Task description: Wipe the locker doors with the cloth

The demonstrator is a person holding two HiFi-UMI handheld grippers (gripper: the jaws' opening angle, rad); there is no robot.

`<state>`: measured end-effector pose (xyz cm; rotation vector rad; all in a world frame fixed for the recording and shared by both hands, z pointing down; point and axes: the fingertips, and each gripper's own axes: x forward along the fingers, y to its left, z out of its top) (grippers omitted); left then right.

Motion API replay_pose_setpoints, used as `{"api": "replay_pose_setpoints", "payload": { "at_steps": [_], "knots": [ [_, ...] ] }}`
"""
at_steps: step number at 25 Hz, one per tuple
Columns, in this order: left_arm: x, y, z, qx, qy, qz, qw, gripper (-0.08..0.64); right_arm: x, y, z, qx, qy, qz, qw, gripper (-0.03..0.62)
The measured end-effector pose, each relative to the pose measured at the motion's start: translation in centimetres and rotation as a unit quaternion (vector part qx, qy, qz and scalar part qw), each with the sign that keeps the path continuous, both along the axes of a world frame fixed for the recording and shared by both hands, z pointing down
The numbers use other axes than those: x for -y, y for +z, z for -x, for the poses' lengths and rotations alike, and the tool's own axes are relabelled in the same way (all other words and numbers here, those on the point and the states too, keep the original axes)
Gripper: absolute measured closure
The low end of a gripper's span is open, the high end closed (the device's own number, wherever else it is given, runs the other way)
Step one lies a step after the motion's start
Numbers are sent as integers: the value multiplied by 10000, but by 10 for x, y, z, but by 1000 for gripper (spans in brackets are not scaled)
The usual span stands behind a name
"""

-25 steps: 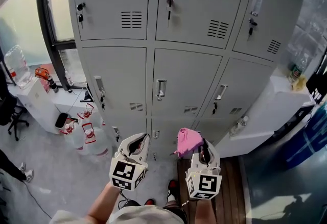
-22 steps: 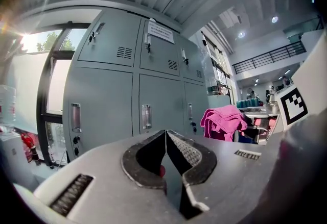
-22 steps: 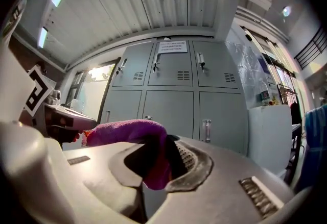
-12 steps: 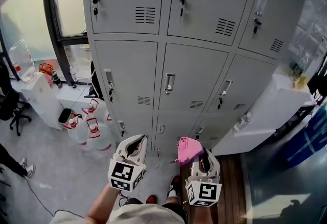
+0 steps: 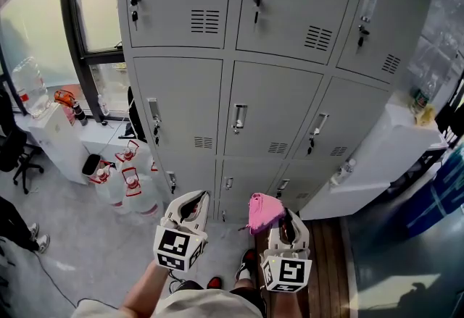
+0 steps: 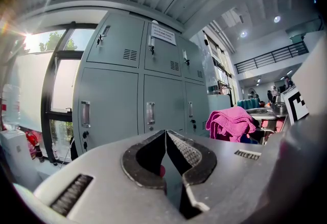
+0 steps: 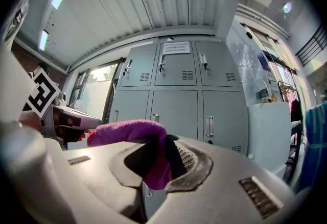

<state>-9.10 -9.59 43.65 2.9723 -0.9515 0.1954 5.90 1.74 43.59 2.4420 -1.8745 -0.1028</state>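
Person is standing before the grey locker doors (image 5: 268, 114), which are filling the upper and middle frame in the head view: three columns of doors, each with a handle and a vent slot.

Both claws are hanging low, near bottom centre of the frame, side by side and apart from the doors.

Left claw (image 5: 190, 202): jaws are pressing together, tips meeting, carrying nothing.

Right claw (image 5: 285, 216): jaws are pinching the pink cloth (image 5: 265, 211). In the right gripper view the cloth is running between the jaws and flopping out to their left. In the head view it is bunching just up-left of the claw, in front of the bottom row of lockers. Whether it is touching a door cannot be told.

Water bottles (image 5: 119, 182) are standing on the floor at lower left, near the lockers. A white cabinet (image 5: 377, 157) is sitting against the lockers at right. A window (image 5: 43, 19) is glowing at upper left.
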Motion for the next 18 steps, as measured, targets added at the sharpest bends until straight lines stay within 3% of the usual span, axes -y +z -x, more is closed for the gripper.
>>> {"api": "replay_pose_setpoints", "payload": {
  "at_steps": [18],
  "knots": [
    [7,2,-5,47,-38,3,10000,532,9,0,-5,-10,-64,-11,10000,529]
  ]
}}
